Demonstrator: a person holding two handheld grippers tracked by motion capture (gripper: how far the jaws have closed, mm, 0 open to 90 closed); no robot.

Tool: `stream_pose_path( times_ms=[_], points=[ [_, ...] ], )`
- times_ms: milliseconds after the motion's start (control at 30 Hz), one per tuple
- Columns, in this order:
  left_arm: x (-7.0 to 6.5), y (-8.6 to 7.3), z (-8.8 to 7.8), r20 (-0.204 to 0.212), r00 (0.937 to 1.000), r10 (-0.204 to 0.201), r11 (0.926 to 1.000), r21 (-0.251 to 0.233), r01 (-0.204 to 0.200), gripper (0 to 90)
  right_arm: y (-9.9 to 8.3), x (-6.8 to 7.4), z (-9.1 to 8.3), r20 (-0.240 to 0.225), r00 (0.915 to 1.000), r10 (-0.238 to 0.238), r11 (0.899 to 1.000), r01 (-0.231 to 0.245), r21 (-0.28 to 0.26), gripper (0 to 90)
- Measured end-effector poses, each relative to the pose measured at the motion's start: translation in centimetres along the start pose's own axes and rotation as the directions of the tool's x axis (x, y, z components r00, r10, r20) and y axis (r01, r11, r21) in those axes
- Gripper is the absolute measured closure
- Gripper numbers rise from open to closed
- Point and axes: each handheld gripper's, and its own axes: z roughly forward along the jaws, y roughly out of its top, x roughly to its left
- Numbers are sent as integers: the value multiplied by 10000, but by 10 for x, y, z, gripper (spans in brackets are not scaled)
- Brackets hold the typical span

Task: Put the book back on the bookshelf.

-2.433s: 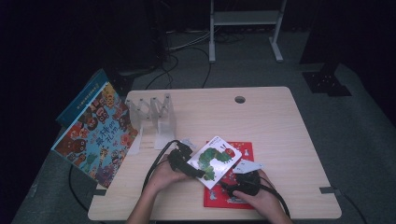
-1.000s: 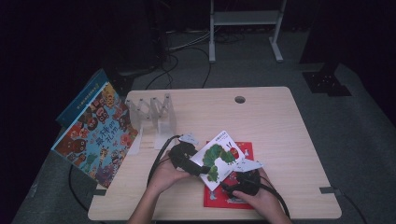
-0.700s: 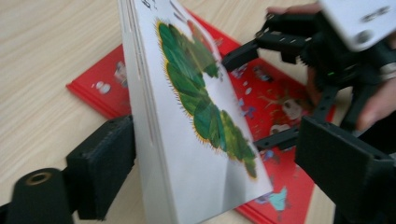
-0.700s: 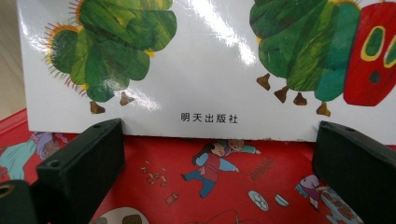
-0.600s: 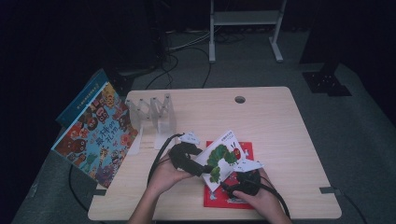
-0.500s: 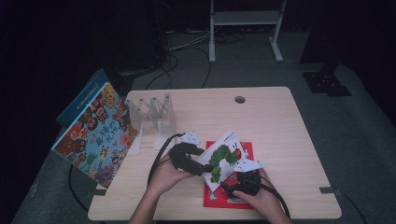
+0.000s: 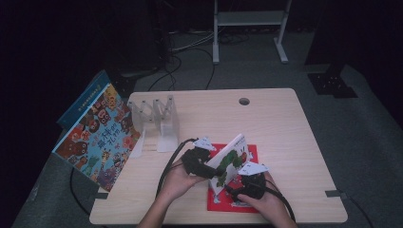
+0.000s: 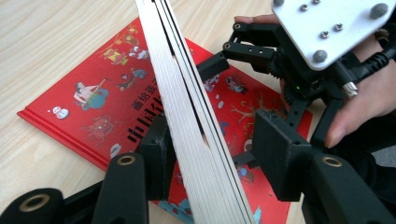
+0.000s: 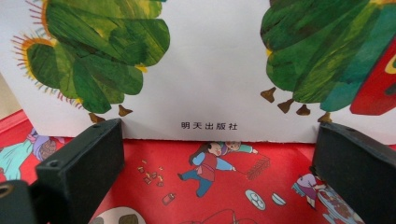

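Nearest us, the right gripper (image 7: 237,186) stood with jaws wide, gripping nothing. We saw the white caterpillar picture book (image 7: 231,160) tilted on edge atop the flat red hardcover book (image 7: 223,202), long axis running away from us. The left gripper (image 7: 209,170), jaws just closing, straddled its pages. Bare wooden tabletop (image 7: 285,128) lay beyond.

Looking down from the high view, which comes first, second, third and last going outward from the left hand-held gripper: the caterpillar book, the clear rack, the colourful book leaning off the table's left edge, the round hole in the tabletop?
From the left hand-held gripper:
1. Caterpillar book, between its jaws, tilted up on the red book.
2. Clear rack, behind it, to the left.
3. Round hole, far edge of the table.
4. Colourful book, leaning at the left edge.
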Motion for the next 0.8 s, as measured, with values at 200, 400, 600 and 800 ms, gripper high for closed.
stream_pose_path(
  times_ms=[200,400,600,800],
  points=[
    [0,5,1,-265,9996,105,9998,186,-100,633,0,0,0,13,10000,-14,10000,14,-32,17],
    [0,9,-1,-701,9970,332,9981,538,-295,684,0,0,0,-4,10000,18,10000,-18,-20,17],
    [3,10,-6,-799,9957,478,9977,510,-438,733,-1,-1,0,-29,10000,-50,9999,50,-112,18],
    [6,7,-11,-848,9951,499,9981,406,-466,750,-1,-4,-4,-254,9996,-132,9998,128,-154,139]
  ],
)
